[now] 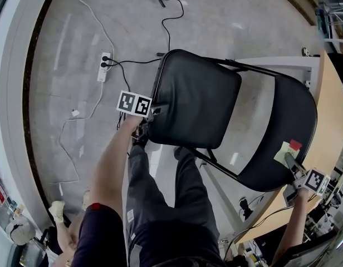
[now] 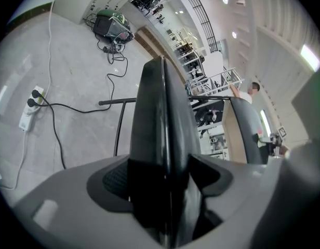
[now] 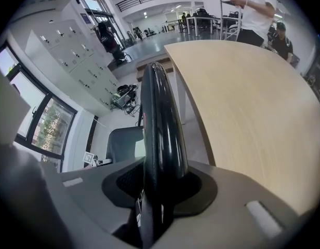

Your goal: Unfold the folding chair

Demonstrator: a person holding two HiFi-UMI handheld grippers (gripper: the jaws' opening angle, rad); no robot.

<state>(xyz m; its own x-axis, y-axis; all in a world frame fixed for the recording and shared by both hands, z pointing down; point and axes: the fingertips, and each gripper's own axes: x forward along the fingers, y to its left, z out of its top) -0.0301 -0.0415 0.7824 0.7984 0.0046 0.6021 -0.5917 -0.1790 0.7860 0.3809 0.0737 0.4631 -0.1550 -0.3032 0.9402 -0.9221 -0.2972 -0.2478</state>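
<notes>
A black folding chair stands open below me in the head view, its padded seat [image 1: 194, 99] near level and its backrest [image 1: 283, 138] at the right. My left gripper [image 1: 152, 114] is shut on the seat's left edge. In the left gripper view the seat [image 2: 162, 139] runs edge-on between the jaws of the left gripper [image 2: 168, 191] and fills the gap. My right gripper [image 1: 291, 168] is shut on the backrest's top rim, beside a yellow and red sticker [image 1: 287, 149]. The right gripper view shows the backrest rim [image 3: 160, 134] held in the right gripper [image 3: 157, 191].
A white power strip [image 1: 103, 68] and black cables [image 1: 166, 15] lie on the grey floor beyond the chair. A wooden table [image 1: 330, 115] on a white frame stands close to the right of the backrest. My own legs [image 1: 160, 204] are under the seat. A person [image 3: 256, 9] stands beyond the table.
</notes>
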